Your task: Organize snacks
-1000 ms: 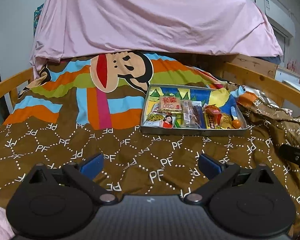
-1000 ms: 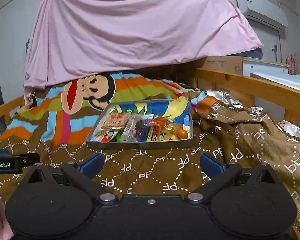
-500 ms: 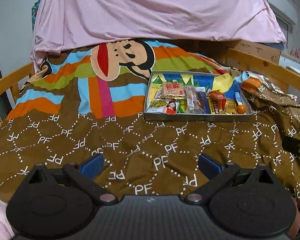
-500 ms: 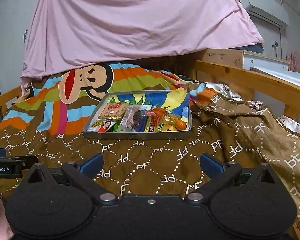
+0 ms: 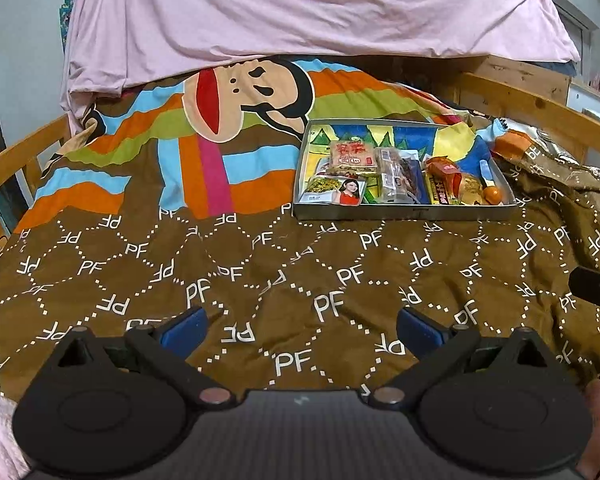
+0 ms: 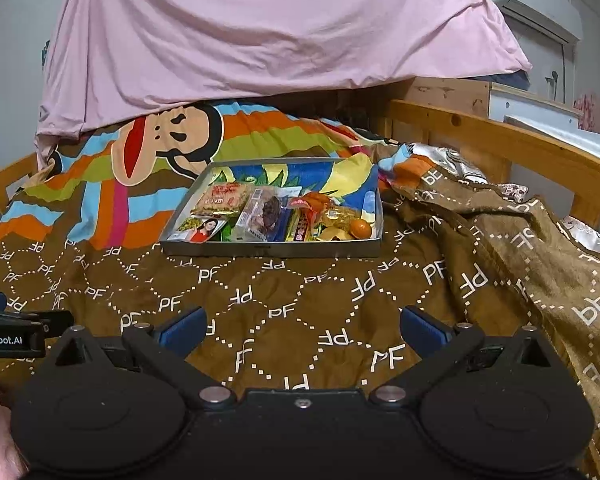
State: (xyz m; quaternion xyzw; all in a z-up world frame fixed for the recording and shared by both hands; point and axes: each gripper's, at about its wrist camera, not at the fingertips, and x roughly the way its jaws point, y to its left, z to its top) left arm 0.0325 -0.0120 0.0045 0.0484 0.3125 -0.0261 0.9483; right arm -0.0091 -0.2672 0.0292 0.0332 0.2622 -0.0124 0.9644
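A grey metal tray [image 5: 404, 213] [image 6: 268, 249] lies on the bed ahead and holds several snack packets: a red-labelled packet [image 5: 353, 156] [image 6: 222, 198], a packet with a woman's picture [image 5: 336, 192] [image 6: 198, 229], a clear packet of dark snacks [image 5: 400, 176] [image 6: 262, 212], orange and yellow packets [image 5: 446, 178] [image 6: 312, 208] and a small orange ball [image 5: 493, 195] [image 6: 359, 228]. My left gripper [image 5: 300, 326] is open and empty over the brown blanket, well short of the tray. My right gripper [image 6: 302, 326] is open and empty too, also short of the tray.
The bed is covered by a brown "PF" blanket [image 5: 260, 272] [image 6: 340, 300] with a striped cartoon monkey print [image 5: 248, 96]. A pink sheet [image 5: 300, 12] hangs behind. Wooden bed rails [image 5: 540, 108] [image 6: 500, 148] run along the sides. The blanket is bunched at the right [image 6: 540, 248].
Both grippers have risen and tipped forward, so the tray sits lower and nearer in both views. Both stay open and empty.
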